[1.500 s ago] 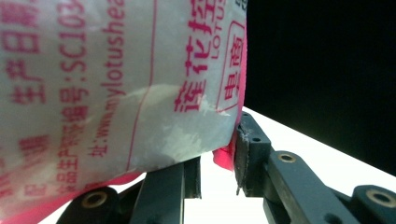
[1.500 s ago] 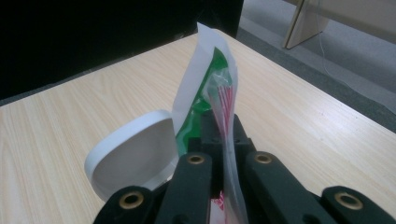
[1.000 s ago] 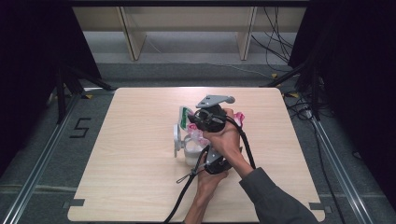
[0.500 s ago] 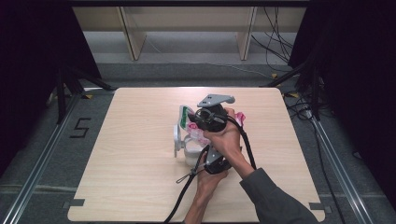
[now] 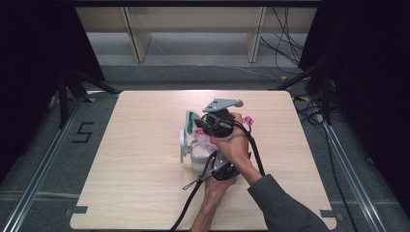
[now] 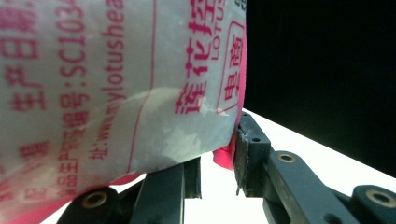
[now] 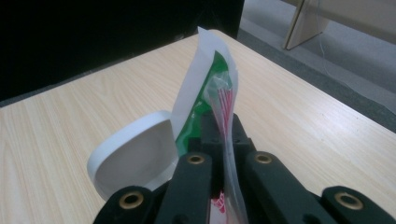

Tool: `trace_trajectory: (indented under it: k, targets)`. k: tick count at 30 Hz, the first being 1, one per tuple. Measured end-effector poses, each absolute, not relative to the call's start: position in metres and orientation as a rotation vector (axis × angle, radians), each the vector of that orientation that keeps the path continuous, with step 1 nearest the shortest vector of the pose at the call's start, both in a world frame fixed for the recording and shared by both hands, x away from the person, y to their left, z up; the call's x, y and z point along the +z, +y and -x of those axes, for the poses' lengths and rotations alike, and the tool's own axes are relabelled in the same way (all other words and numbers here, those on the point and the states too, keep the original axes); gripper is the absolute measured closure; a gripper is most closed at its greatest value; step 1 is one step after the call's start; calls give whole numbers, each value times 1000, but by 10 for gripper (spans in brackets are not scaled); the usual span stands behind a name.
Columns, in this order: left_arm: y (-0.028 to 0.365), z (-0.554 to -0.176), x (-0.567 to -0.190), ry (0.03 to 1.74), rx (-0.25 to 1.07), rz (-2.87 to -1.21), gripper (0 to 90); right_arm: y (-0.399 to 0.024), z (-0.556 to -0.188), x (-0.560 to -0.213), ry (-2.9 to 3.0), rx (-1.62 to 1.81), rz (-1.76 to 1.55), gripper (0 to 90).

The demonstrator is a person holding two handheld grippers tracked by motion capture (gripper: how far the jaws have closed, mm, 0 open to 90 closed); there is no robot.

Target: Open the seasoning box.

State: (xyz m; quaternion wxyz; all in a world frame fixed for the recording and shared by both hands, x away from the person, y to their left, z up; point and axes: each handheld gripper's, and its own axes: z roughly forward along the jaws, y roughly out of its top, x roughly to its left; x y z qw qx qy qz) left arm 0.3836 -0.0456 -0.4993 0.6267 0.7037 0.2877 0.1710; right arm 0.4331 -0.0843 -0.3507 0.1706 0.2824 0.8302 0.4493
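Left tool [image 6: 217, 161] grips bag [image 6: 116, 79] printed "LOTUS".

Bag [image 6: 116, 88]: pink print "SC103…", "lotus", "LOTUS" and Chinese characters, partly cut off. Floor left of the counter [image 5: 145, 145]: a black "5" [image 5: 83, 132].

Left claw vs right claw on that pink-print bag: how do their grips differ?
The right claw is pinched fully shut on a thin edge of the bag; the left claw has its jaws apart, with a thick part of the bag between them. The right claw has a white lid right beside it; the left claw has white surface beneath it. Both touch the same bag.
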Motion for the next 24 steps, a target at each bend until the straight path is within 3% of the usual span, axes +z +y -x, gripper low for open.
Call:
trace_trajectory:
  k: [24]
  targets:
    - [-47, -383, -498, 654, 392, -1606, 737, -85, -433, -350, 2351, 1291, -824, 900]
